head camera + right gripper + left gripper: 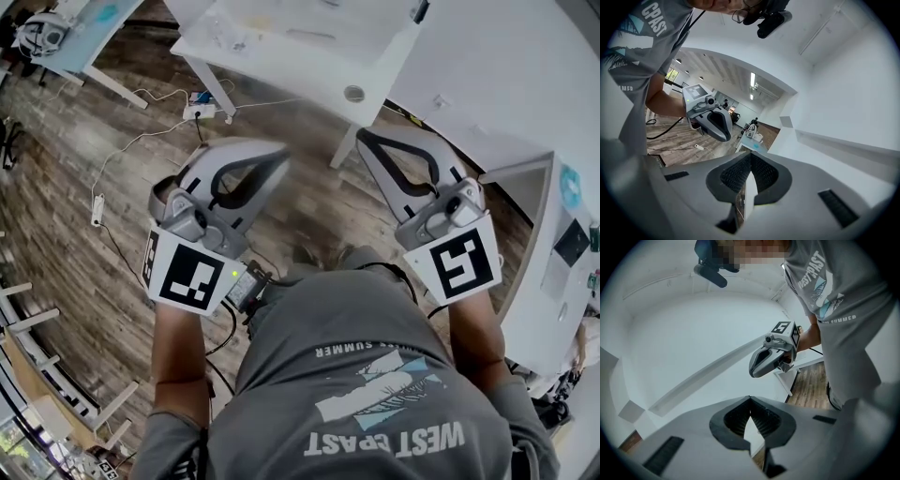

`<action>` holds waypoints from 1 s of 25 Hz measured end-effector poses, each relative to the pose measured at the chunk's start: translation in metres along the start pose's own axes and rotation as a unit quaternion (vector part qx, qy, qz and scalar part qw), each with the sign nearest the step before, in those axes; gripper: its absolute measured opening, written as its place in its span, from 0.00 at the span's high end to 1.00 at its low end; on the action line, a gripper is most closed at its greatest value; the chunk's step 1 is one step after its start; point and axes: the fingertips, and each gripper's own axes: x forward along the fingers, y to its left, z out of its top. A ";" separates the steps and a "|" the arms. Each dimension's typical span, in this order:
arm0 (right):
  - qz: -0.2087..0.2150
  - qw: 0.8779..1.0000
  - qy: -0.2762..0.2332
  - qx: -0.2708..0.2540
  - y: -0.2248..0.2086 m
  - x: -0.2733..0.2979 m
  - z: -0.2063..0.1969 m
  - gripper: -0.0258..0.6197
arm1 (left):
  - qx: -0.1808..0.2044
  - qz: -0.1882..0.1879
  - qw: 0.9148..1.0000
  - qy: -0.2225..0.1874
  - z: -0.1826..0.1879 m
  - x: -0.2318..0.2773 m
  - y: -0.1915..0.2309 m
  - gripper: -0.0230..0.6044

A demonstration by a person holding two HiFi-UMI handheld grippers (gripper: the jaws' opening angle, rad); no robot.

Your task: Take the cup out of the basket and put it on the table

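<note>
Cup and basket are unseen (any view); left gripper and right gripper, jaws together on nothing, hover near the white table: find the basket, then open.

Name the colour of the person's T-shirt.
Grey T-shirt with white lettering; the head view shows it best.

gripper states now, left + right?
Left gripper: shut, jaw tips together, nothing held.
Right gripper: shut, jaw tips together, nothing held.
</note>
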 end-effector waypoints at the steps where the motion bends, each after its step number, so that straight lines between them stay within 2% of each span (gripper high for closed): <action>1: -0.001 1.000 0.001 -0.001 -0.002 0.003 0.001 0.94 | -0.001 0.000 1.000 -0.001 -0.002 0.000 0.002 0.95; 9: 0.000 1.000 -0.004 0.000 -0.031 0.014 -0.015 0.94 | -0.008 0.007 1.000 -0.005 -0.005 0.024 0.018 0.95; 15: 0.010 1.000 -0.019 0.005 -0.067 0.019 -0.031 0.94 | -0.001 0.011 1.000 0.011 -0.004 0.058 0.035 0.95; 18: 0.017 1.000 -0.026 0.004 -0.085 0.018 -0.042 0.94 | 0.001 0.009 0.999 0.033 -0.005 0.078 0.041 0.95; 25: 0.043 0.999 -0.032 0.003 -0.121 0.020 -0.064 0.94 | -0.001 0.026 0.998 0.054 -0.003 0.117 0.062 0.95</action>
